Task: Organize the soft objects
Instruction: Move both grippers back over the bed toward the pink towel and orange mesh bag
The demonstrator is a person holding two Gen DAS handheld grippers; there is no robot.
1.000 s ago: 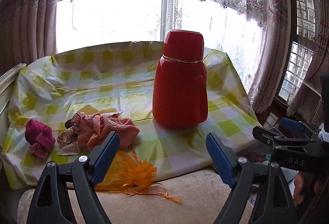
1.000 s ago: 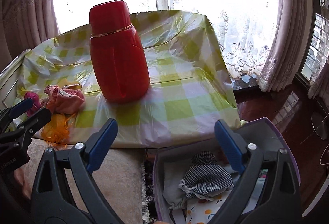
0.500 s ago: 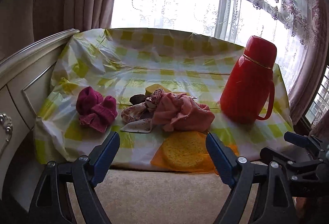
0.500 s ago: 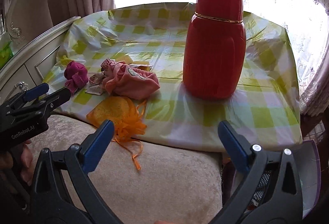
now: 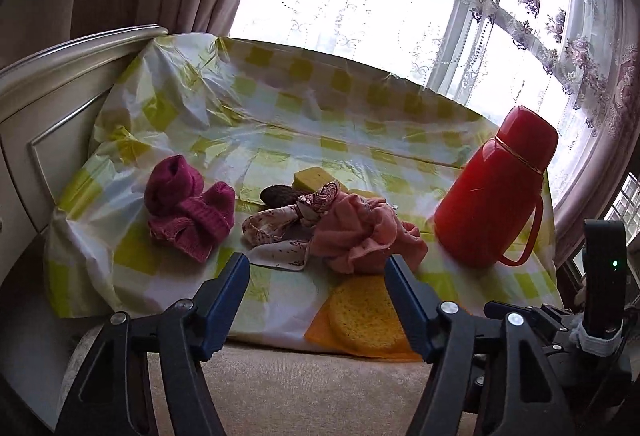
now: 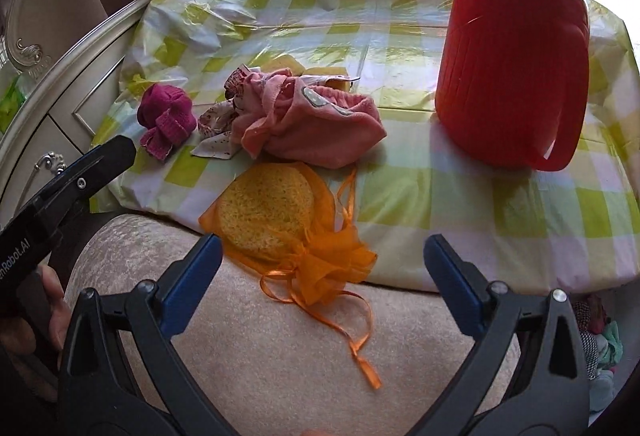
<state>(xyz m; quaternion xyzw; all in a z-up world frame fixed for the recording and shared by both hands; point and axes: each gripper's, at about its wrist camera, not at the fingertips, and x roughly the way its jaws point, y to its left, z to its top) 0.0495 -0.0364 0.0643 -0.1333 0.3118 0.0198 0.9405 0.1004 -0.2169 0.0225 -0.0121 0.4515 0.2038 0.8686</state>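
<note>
Most of the job's still ahead, I reckon. On the checked tabletop (image 6: 400,196) I've got the magenta knit (image 5: 188,212), patterned scarf (image 5: 280,232), pink cloth (image 6: 312,124) and the orange mesh pouch w/ sponge (image 6: 280,220) at the near edge, all unsorted beside the red flask (image 6: 512,68). Left hand-held gripper (image 5: 318,288) has just been narrowing, jaws still apart, nothing btwn them. Right hand-held gripper (image 6: 322,268) spread wide over the pouch, not touching yet. A few fabrics show low right, prob. already stowed.
</note>
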